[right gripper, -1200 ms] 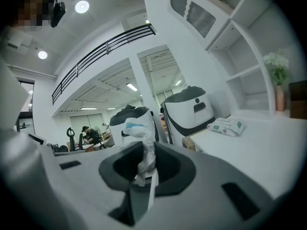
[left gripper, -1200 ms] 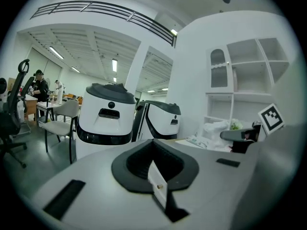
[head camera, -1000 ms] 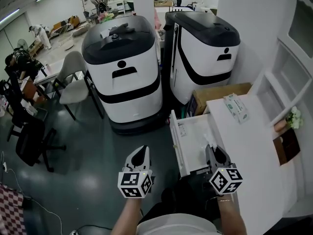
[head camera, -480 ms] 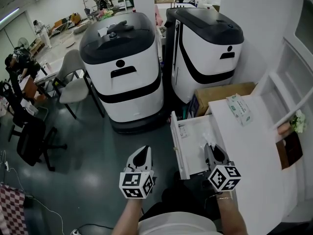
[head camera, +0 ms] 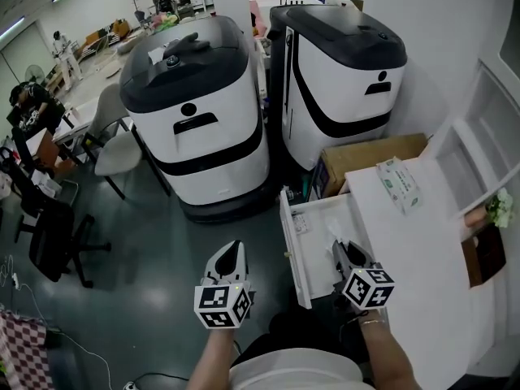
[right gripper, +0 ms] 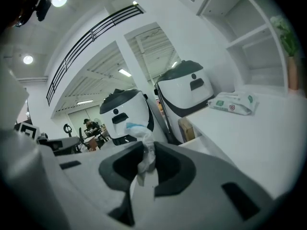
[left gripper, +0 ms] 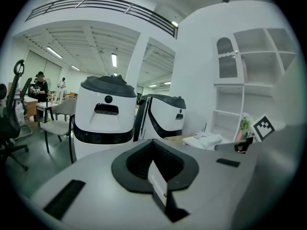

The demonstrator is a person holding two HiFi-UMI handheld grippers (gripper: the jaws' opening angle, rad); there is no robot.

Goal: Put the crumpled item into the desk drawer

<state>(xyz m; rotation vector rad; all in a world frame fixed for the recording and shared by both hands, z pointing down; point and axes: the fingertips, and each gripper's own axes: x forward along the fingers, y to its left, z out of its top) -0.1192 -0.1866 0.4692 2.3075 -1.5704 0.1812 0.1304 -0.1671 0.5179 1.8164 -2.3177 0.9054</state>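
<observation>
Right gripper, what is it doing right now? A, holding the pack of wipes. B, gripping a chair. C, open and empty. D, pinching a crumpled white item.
D: in the right gripper view the right gripper has its jaws closed on the crumpled white item, and the head view shows it over the open drawer.

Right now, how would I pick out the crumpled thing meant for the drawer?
Find the white desk at the right, its drawer pulled open. Above that drawer the right gripper pinches a crumpled white wad with a bluish tip. Unlike the flat wipes pack lying on the desk, it is scrunched and held between jaws.
</observation>
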